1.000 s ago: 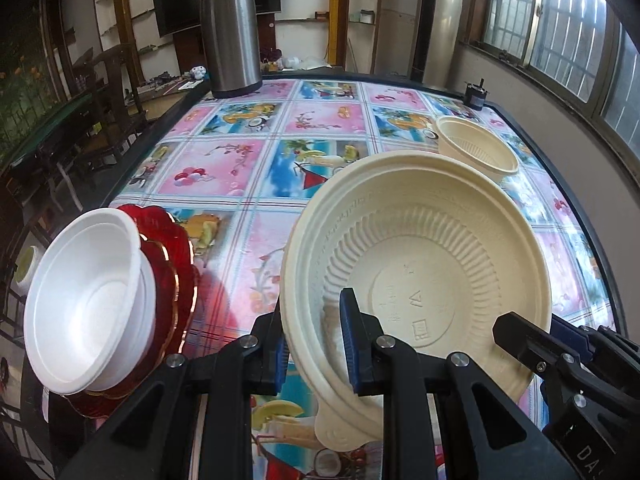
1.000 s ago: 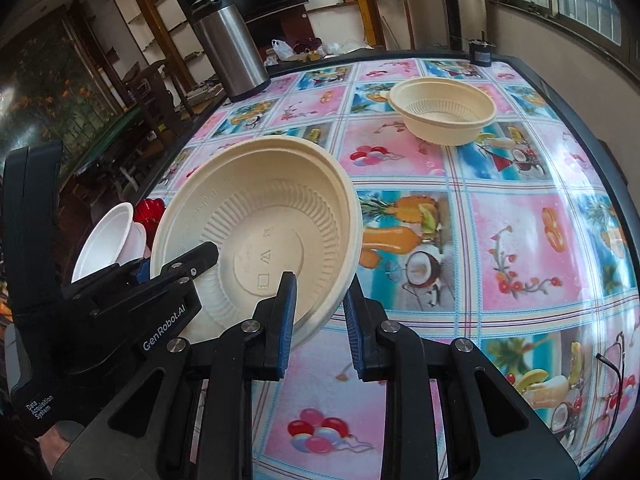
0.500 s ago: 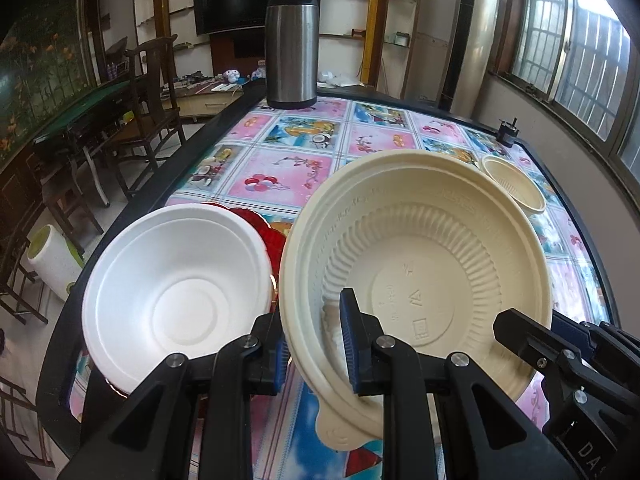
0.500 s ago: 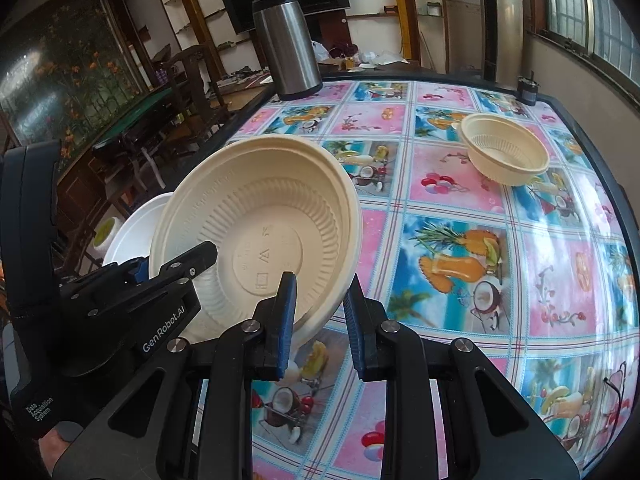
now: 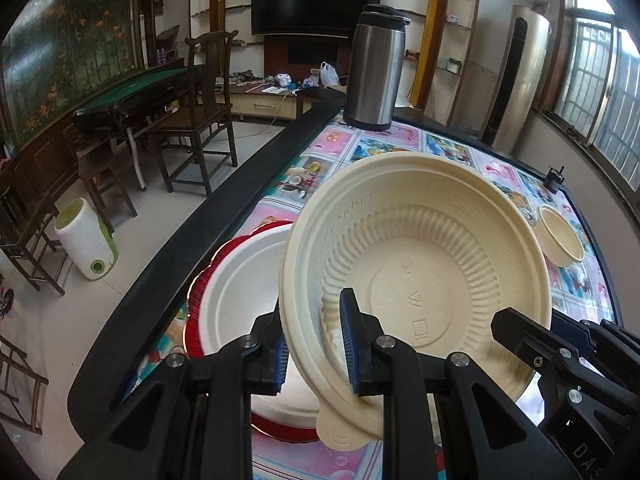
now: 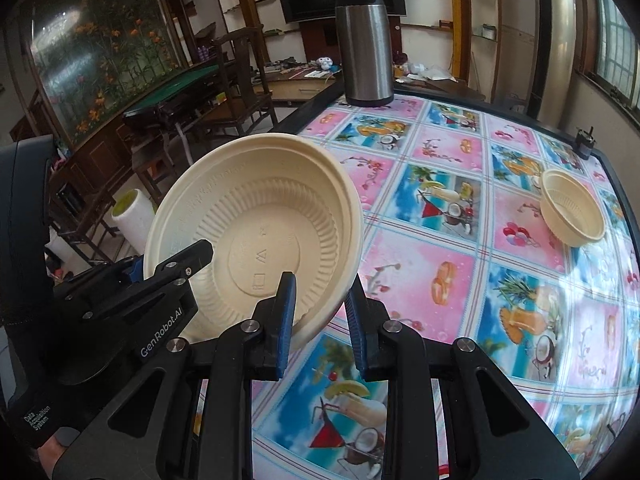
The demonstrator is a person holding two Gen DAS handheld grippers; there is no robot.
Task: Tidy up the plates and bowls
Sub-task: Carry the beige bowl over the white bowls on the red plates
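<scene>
Much of the white bowl (image 5: 240, 292) is hidden behind the large cream bowl (image 5: 416, 280) and the left gripper (image 5: 314, 344) in the left wrist view; only its left part and a strip of its near rim are seen. The red plate (image 5: 208, 268) under it shows merely as a scalloped edge at the left and a sliver at the bottom. In the right wrist view neither of these two can be made out, the cream bowl (image 6: 256, 240) and the left gripper's body (image 6: 120, 312) standing in front of that corner. Embossed marks on the cream bowl's floor are too small to be read.

The large cream bowl is held tilted above the near left corner of the table (image 5: 248, 184), partly over the white bowl. Its left rim is clamped between the nearly closed pads of the left gripper. The opposite rim passes between the fingers of the right gripper (image 6: 320, 320), which stand narrowly apart; the left pad is touched by the rim, while contact with the right pad cannot be told. Nothing is seen inside the cream bowl or the visible part of the white bowl.

A small cream bowl (image 6: 572, 212), seemingly empty, stands well apart on the patterned cloth (image 6: 460, 280) near the right edge. A steel flask (image 6: 364, 44) stands at the far edge.
</scene>
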